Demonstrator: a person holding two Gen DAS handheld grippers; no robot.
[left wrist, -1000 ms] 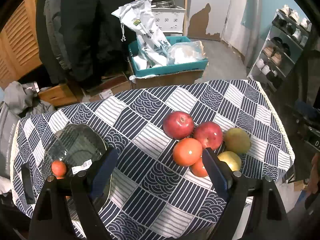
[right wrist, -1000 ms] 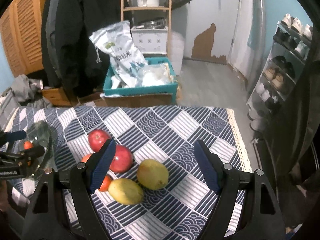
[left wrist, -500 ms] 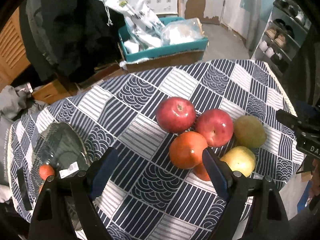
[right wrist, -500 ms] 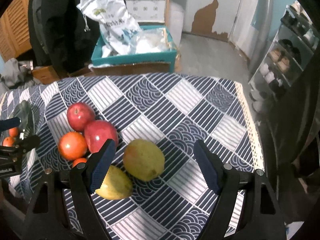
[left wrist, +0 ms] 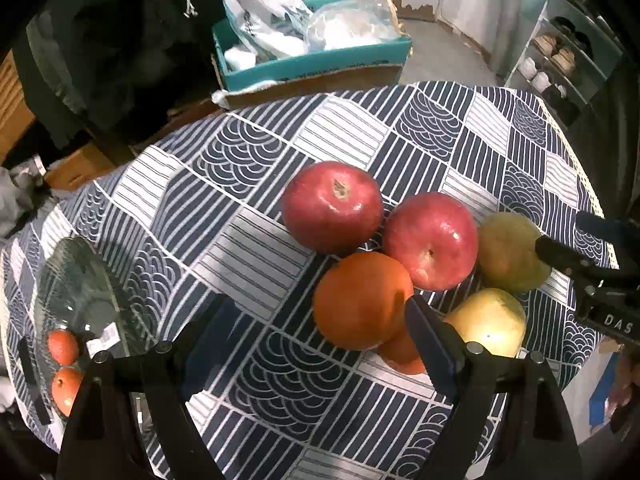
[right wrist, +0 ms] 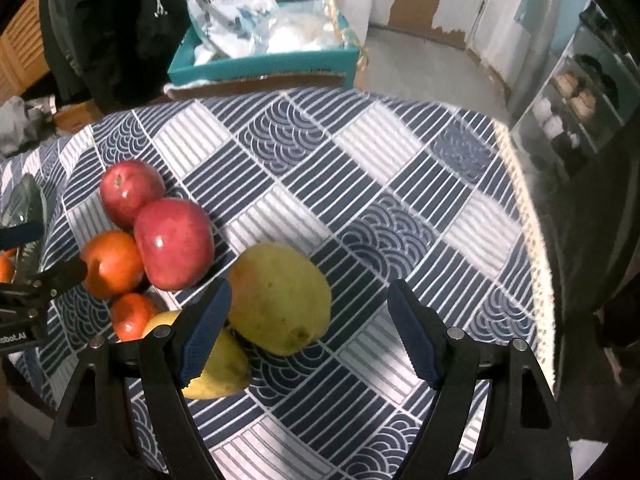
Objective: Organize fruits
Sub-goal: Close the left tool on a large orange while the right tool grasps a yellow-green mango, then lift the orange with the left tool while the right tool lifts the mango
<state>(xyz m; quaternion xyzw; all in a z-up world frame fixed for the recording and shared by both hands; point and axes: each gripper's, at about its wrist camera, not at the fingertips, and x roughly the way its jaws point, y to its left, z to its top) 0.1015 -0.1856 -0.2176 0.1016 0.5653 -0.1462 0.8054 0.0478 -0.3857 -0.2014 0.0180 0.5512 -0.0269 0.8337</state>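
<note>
A heap of fruit lies on the patterned tablecloth point(left wrist: 248, 248): two red apples point(left wrist: 332, 206) point(left wrist: 430, 240), a big orange point(left wrist: 362, 300), a small orange point(left wrist: 402, 354) half hidden, and two yellow-green pears point(left wrist: 510, 252) point(left wrist: 490, 320). A glass plate point(left wrist: 86, 300) at the left holds two small oranges point(left wrist: 63, 346). My left gripper point(left wrist: 320, 336) is open, low over the cloth just before the big orange. My right gripper point(right wrist: 308, 330) is open, with the nearer pear point(right wrist: 280, 298) between its fingers and the second pear point(right wrist: 218, 364) behind its left finger.
Behind the table stand a teal box point(left wrist: 316, 60) with bags, dark coats point(left wrist: 100, 40) and a shoe rack point(right wrist: 580, 92). The cloth's fringed right edge point(right wrist: 532, 248) marks the table's rim. The other gripper's tip shows in each view point(left wrist: 592, 264) point(right wrist: 40, 284).
Both grippers have moved forward and down toward the fruit heap, which now looms larger. The right gripper now straddles the nearer pear. Jaws stayed open.
</note>
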